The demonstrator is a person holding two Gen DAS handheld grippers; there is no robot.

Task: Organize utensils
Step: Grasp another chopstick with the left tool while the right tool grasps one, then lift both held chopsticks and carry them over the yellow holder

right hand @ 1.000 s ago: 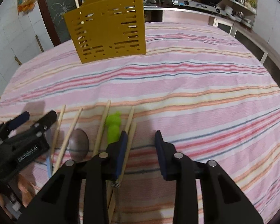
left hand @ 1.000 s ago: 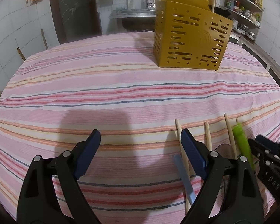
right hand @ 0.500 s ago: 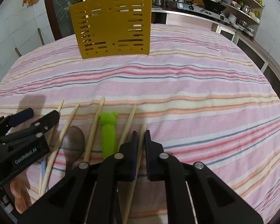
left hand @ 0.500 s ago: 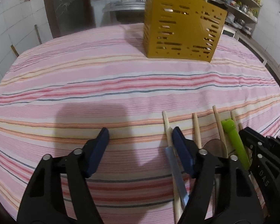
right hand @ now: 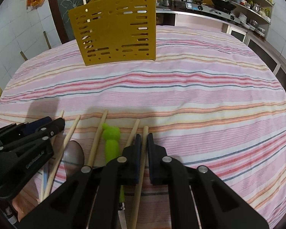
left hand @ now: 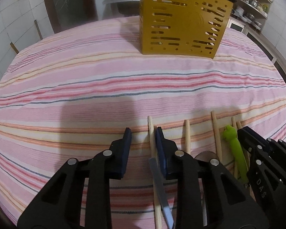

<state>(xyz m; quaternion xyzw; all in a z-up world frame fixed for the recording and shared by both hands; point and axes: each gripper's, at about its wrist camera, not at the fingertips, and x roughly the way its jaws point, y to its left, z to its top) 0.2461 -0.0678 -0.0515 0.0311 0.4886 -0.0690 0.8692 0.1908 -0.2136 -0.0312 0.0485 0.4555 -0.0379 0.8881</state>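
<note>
Right gripper [right hand: 142, 136] is clamping the rightmost chopstick [right hand: 141, 164], pads pressing both sides. Left gripper [left hand: 142, 133] jaws are closing around the leftmost chopstick [left hand: 152, 141]; the right pad is touching it, the left pad is still apart. The other chopsticks, a spoon [right hand: 74, 156] and a green-handled utensil [right hand: 111, 143] are lying in a row on the near striped cloth [right hand: 200, 95]. The yellow slotted holder [right hand: 114, 32] is standing far, centre.
</note>
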